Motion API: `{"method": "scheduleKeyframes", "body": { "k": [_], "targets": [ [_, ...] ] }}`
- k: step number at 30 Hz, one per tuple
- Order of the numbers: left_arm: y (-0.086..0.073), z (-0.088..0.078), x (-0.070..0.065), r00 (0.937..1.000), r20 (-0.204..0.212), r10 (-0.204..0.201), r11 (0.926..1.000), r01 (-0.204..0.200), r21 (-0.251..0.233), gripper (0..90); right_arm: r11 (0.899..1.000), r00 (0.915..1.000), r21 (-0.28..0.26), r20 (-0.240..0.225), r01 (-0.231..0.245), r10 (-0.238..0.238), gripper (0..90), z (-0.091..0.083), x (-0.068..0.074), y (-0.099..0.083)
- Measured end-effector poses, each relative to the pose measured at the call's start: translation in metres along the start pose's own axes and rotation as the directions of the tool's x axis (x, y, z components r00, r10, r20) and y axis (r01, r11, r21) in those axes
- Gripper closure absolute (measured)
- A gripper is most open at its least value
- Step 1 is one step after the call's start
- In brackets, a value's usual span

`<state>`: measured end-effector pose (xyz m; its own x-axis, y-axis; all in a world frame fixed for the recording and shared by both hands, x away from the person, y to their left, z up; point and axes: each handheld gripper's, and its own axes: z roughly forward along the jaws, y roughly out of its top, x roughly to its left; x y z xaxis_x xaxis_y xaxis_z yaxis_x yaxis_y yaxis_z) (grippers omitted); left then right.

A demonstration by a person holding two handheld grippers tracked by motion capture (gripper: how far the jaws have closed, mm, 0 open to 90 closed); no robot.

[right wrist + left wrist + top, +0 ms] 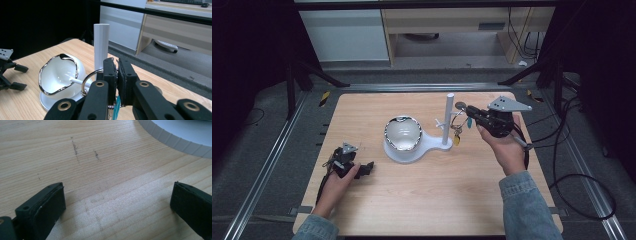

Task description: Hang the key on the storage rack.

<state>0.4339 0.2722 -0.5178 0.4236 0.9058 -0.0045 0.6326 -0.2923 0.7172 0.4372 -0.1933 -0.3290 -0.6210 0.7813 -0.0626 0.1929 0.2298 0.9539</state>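
Right hand-held gripper [117,72] pinches a key ring [88,77], keys mostly hidden; left hand-held gripper [117,202] spread over table [100,170].

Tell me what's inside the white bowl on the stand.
The white bowl with its chrome rim looks bare inside on the wall that shows. Its bottom is hidden by the near rim, and the right hand-held gripper covers its right edge.

Key ring [87,77] with keys and tags, hanging beside white post [101,45]
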Motion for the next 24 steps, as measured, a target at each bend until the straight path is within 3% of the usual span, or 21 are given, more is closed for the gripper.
{"method": "scheduleKeyframes", "body": {
  "k": [24],
  "targets": [
    [0.0000,0.0000,0.0000,1.0000,0.000,0.000,1.0000,0.000,0.000,0.0,0.999,0.9995,0.016,-0.006,-0.030,0.030,85.3,0.0073,-0.0094,-0.0047]
  ]
}}
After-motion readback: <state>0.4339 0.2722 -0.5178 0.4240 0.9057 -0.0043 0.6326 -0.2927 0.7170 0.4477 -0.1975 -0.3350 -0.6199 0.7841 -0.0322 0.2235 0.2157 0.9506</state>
